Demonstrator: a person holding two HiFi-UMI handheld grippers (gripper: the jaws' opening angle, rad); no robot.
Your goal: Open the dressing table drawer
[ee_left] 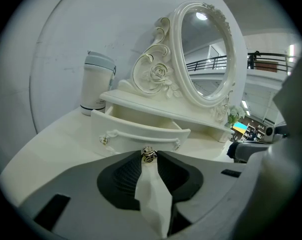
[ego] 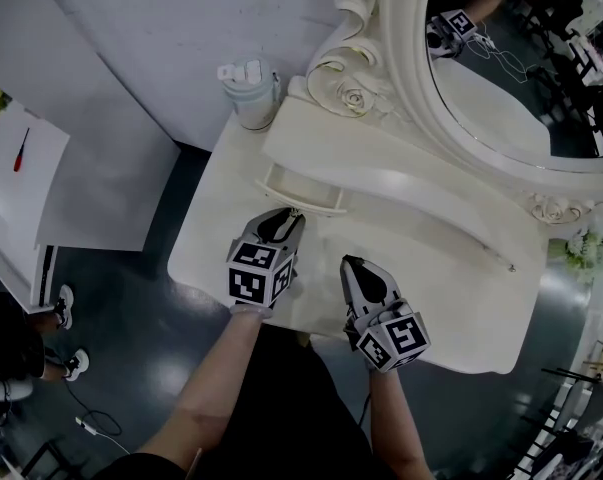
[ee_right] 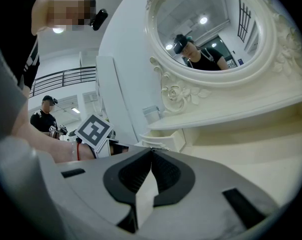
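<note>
The cream dressing table [ego: 216,233] has a small drawer [ego: 303,194] under its mirror shelf, and the drawer stands pulled out toward me. In the left gripper view the curved drawer front [ee_left: 140,130] shows with its hollow behind it. My left gripper [ego: 294,214] is at the middle of that front, shut on the small metal drawer knob [ee_left: 148,155], which sits pinched between its tips. My right gripper [ego: 349,262] hovers over the tabletop to the right of the left one, shut with nothing in it [ee_right: 151,153]. From its view the drawer [ee_right: 168,140] lies ahead to the left.
An oval mirror [ego: 511,58] in a carved frame rises behind the drawer. A pale lidded tumbler [ego: 251,93] stands on the table's back left corner. A white side table [ego: 31,168] with a red screwdriver [ego: 21,151] is at far left. A person's feet [ego: 66,308] are on the dark floor.
</note>
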